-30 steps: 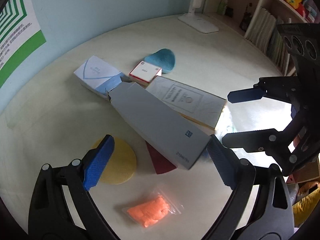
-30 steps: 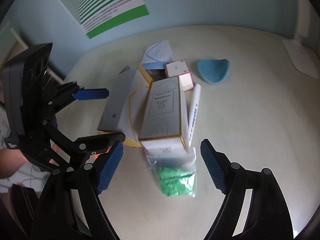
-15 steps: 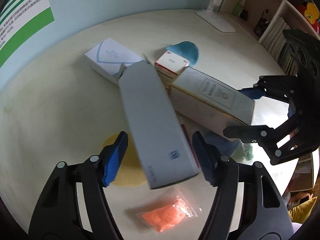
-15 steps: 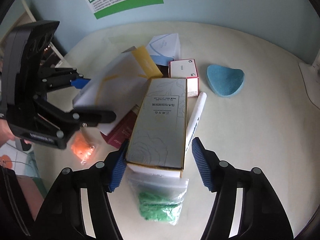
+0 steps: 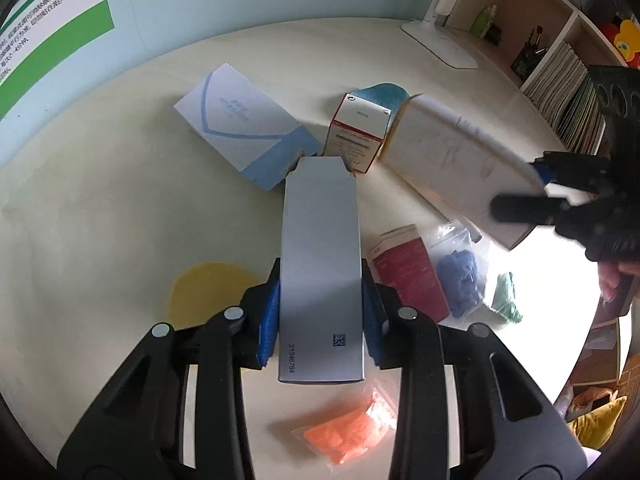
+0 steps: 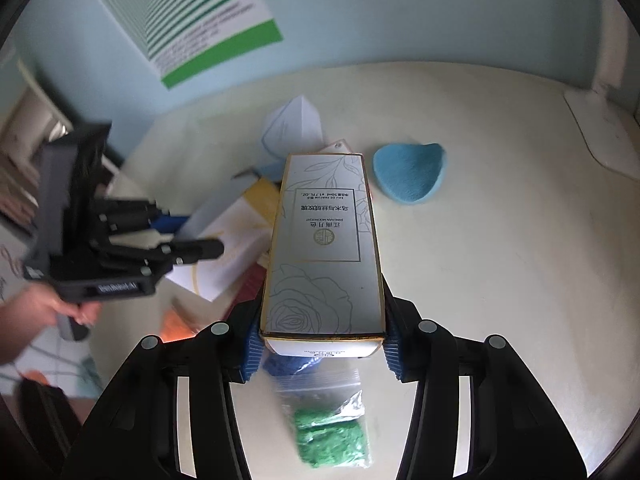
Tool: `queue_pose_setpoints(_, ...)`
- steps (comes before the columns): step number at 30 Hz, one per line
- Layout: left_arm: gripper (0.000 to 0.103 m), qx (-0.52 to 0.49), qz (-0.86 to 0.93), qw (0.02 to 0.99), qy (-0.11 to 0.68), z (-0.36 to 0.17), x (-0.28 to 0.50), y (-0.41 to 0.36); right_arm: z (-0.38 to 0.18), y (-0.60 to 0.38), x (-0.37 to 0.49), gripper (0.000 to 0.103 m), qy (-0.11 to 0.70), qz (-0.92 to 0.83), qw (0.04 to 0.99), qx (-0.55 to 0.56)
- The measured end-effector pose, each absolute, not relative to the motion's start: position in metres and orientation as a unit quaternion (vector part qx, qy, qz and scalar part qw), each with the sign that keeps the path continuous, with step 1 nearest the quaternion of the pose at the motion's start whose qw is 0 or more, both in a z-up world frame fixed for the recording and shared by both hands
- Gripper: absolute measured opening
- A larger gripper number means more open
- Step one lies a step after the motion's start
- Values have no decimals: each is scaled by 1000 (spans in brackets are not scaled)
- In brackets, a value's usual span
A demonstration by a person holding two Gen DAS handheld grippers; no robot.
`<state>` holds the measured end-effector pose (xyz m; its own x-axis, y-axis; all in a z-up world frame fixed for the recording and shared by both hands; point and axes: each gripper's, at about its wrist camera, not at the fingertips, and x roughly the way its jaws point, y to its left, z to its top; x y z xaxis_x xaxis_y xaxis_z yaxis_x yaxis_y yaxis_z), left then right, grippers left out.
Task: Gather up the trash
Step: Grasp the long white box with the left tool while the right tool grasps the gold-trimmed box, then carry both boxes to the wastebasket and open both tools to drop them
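My left gripper (image 5: 320, 312) is shut on a long grey carton (image 5: 320, 260) and holds it above the round table. My right gripper (image 6: 322, 344) is shut on a white perfume box with a rose drawing (image 6: 326, 248), lifted off the table. The right gripper with its box also shows in the left wrist view (image 5: 460, 164). The left gripper shows in the right wrist view (image 6: 176, 236).
On the table (image 5: 100, 200) lie a white and blue box (image 5: 244, 128), a small red and white box (image 5: 358, 132), a blue sponge (image 6: 410, 172), a yellow disc (image 5: 208, 288), a maroon card (image 5: 408, 272), and bags of orange (image 5: 348, 432), blue (image 5: 462, 276) and green (image 6: 332, 436) bits.
Both grippers closed on their boxes and lifted them. The grey carton swung in line with the left fingers. The perfume box rose off the pile, uncovering the blue bag.
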<state>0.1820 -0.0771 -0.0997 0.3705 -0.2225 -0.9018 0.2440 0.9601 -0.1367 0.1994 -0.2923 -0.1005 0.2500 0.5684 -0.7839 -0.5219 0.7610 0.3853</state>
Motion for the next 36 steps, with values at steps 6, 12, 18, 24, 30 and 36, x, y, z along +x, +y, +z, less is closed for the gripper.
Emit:
queue_pose_setpoints(6,32,0,-152,835,529,-79,164,-68,-84,-322,186,49,491,331,799,100)
queue_pose_setpoints(12,32,21,-188,834,518,-58,142,-68,-72,-345,155,49,484,309,807,137)
queue_pose_setpoints(18,32,55,-230,825,513,-53,121,-85,-70,-359,104,49,482,261,823,151)
queue_pose_setpoints(24,32,103,-303,801,506,-54,89,-116,-75,-374,33,49,475,189,838,191)
queue_pose_setpoints(30,32,156,-387,757,502,-61,45,-151,-85,-390,-56,49,464,101,846,244)
queue_pose_setpoints(36,32,198,-453,706,506,-74,-3,-193,-100,-414,-153,49,451,17,837,310)
